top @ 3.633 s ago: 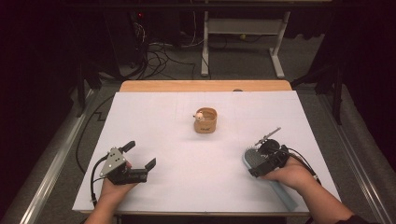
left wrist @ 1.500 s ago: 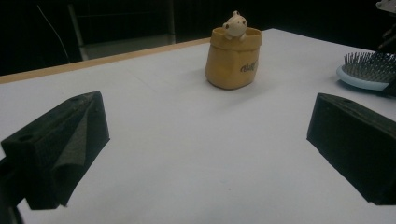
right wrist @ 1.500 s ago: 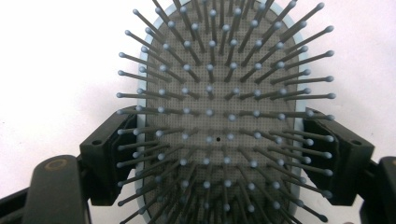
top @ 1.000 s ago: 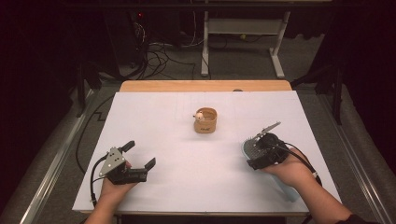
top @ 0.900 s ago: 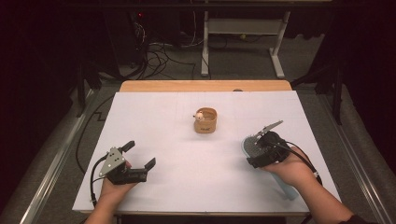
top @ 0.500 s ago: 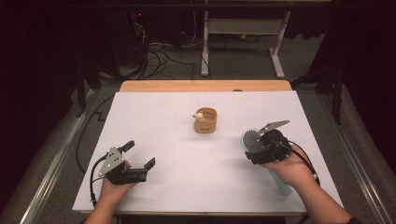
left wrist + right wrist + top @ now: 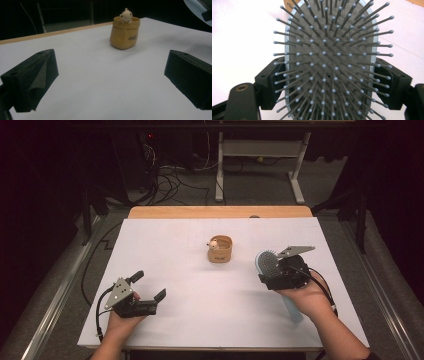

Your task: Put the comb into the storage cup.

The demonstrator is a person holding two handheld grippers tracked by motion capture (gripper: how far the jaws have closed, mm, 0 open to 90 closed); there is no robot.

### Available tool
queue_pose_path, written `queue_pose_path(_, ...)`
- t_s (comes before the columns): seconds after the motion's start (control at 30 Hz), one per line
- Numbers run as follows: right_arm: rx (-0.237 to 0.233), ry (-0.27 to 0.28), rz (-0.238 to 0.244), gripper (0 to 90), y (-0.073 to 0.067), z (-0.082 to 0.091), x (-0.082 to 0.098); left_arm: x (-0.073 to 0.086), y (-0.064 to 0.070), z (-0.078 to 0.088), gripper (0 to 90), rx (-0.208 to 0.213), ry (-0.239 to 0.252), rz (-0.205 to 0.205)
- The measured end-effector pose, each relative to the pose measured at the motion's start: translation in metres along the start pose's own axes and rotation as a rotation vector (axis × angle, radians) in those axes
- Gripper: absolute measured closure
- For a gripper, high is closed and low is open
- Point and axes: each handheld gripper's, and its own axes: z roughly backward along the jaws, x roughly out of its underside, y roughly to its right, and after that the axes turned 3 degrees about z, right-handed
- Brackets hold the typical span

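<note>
Raised since the earlier frame, my right gripper clamps the hairbrush, bristles up; my left gripper rests with jaws apart, so transport looks next.

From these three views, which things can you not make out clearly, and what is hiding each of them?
- Hairbrush handle: high view, mostly covered by the right gripper and hand.
- Right gripper's fingers: right gripper view, their inner faces are behind the brush head, so contact cannot be confirmed.
- Writing on the small tan pot: left gripper view, too blurred to read.
- Pot contents: hidden by its wall and the figurine on the rim.
</note>
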Motion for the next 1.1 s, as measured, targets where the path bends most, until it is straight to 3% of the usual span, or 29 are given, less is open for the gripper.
queue_pose_path(0.43,0.023,0.114,-0.015,20.8,-0.002,0.002,0.001,0.0,0.0,-0.001,0.2,0.003,-0.006,-0.001)
queue_pose_path(0.7,0.056,0.224,-0.034,20.8,0.0,0.006,0.003,-0.001,0.001,-0.001,0.2,0.0,-0.009,-0.003)
queue_pose_path(1.1,0.037,0.383,-0.087,20.8,0.001,0.006,0.012,-0.003,0.004,-0.003,0.2,0.01,-0.031,-0.007)
